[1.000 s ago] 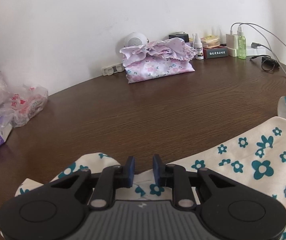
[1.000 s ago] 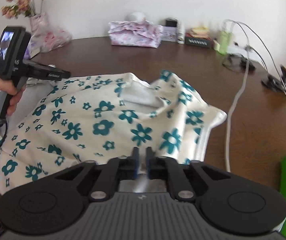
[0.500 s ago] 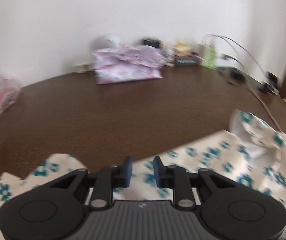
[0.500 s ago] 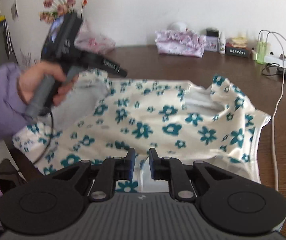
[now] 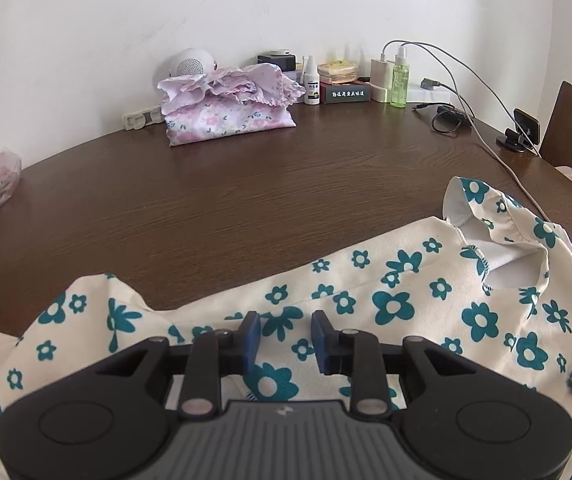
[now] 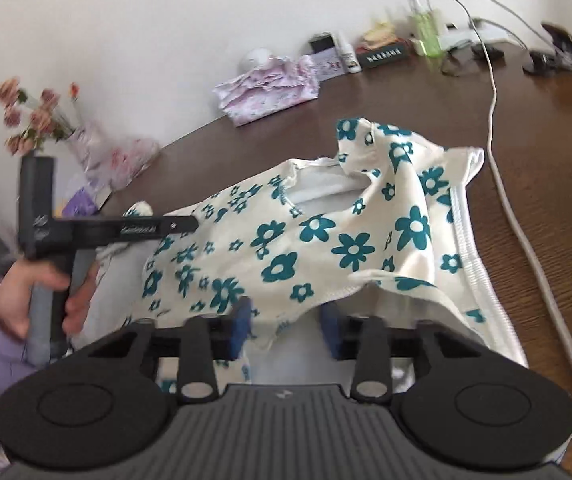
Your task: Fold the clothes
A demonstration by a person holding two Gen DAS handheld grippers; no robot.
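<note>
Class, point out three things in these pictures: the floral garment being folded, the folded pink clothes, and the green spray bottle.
floral garment [image 5: 397,304], left wrist view, on a large teal flower mid-cloth.
folded pink clothes [image 5: 230,116], left wrist view, on the front face.
green spray bottle [image 5: 399,80], left wrist view, on the bottle's body.

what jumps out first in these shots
The cream garment with teal flowers catches the eye first, lying rumpled across the near part of the dark wooden table. At the far edge, against the white wall, sits a pink floral cloth bundle, with a green spray bottle off to its right.
</note>
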